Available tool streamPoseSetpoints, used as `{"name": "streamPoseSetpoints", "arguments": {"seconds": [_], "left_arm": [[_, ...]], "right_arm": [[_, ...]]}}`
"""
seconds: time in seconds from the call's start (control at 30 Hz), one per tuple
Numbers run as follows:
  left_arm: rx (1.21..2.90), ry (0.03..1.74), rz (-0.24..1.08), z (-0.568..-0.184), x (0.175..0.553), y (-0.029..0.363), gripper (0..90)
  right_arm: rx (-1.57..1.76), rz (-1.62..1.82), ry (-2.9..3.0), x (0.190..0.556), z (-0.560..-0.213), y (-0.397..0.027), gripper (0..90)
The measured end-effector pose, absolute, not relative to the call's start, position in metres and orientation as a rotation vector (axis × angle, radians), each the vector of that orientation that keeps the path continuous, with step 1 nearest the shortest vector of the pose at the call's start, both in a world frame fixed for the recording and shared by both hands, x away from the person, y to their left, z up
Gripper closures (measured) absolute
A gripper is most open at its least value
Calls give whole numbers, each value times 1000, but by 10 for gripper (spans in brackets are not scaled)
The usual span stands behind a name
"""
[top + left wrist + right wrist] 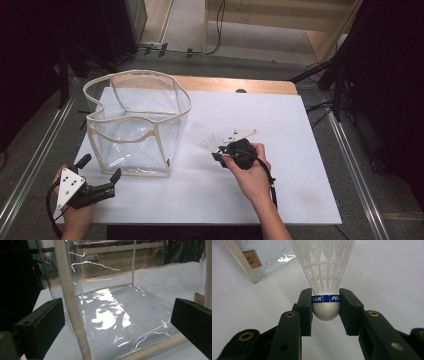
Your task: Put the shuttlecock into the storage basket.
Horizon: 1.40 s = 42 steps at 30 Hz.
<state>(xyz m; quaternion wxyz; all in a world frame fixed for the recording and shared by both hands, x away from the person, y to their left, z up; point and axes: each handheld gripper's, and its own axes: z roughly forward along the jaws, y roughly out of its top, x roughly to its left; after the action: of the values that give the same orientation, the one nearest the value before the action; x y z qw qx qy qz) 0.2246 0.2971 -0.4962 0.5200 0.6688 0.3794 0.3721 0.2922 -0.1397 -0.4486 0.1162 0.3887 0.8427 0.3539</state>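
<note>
Two grippers work over the white table [300,150]. Near its front left corner, the left gripper [100,176] rests with jaws spread wide and empty, facing the clear bag [137,122] that stands just beyond it on the left half. Right of the bag, near the table's middle, the right gripper [325,306] is clenched on the shuttlecock [324,277], pinching its white cork head.

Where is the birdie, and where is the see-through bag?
shuttlecock [325,311], right gripper view, on its white rounded head.
clear bag [134,129], high view, on its front wall.
right gripper [325,305], right gripper view, between its closed pads.
</note>
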Motion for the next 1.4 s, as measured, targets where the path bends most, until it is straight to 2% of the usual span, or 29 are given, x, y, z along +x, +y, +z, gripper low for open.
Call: {"name": "streamPoseSetpoints", "arguments": {"seconds": [1.4], "left_arm": [[1610, 904, 893, -496, 225, 296, 0]], "right_arm": [[1111, 1159, 2393, 311, -398, -152, 631]]}}
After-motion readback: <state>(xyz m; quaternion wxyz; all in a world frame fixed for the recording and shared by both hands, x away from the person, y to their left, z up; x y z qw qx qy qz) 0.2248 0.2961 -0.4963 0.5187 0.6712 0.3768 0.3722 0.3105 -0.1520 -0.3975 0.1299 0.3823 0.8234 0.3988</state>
